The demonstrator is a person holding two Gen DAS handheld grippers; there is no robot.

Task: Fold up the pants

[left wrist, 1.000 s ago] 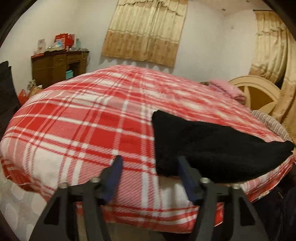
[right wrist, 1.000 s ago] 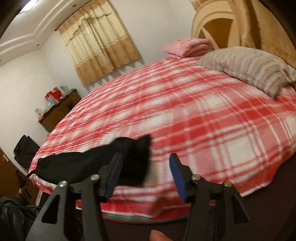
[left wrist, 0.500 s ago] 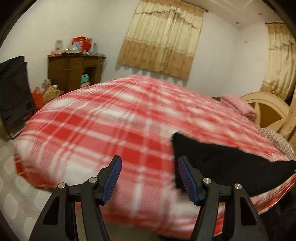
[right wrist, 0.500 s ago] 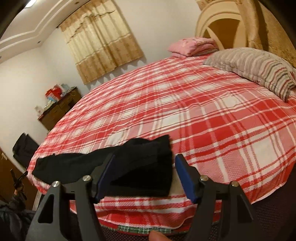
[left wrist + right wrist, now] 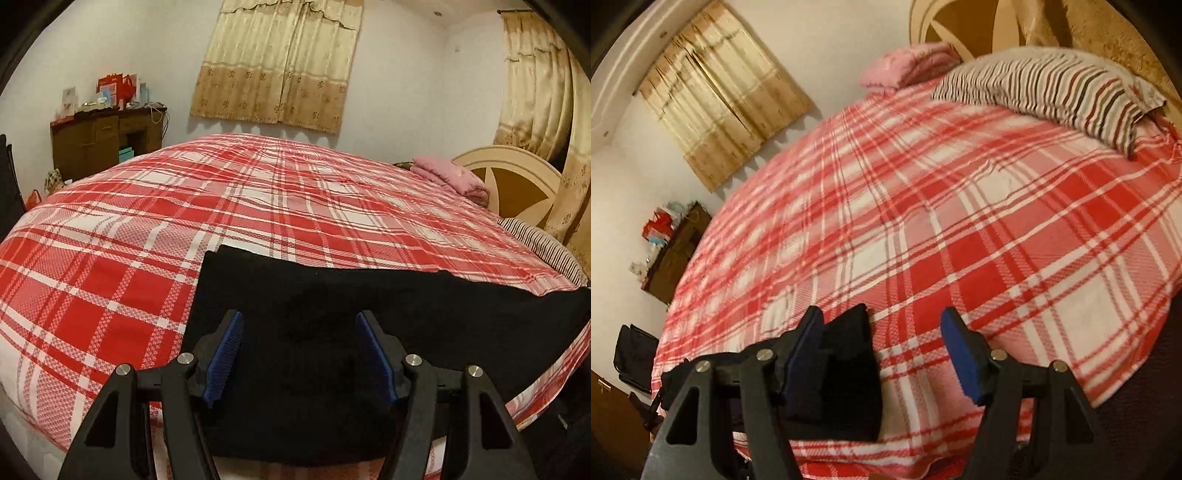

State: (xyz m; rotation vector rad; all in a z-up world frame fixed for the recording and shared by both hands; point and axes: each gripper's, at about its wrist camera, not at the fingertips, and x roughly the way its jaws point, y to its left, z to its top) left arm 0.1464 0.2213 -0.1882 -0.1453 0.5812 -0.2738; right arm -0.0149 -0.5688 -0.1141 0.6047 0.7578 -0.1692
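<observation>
Red plaid bed is carrying black pants at lower frame; you are holding both grippers' fingers spread, pinching nothing.

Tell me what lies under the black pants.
The black pants lie flat on the red plaid bedspread, near its front edge. Only plaid shows around them. The cloth is opaque, so whatever sits directly beneath it cannot be seen.
</observation>
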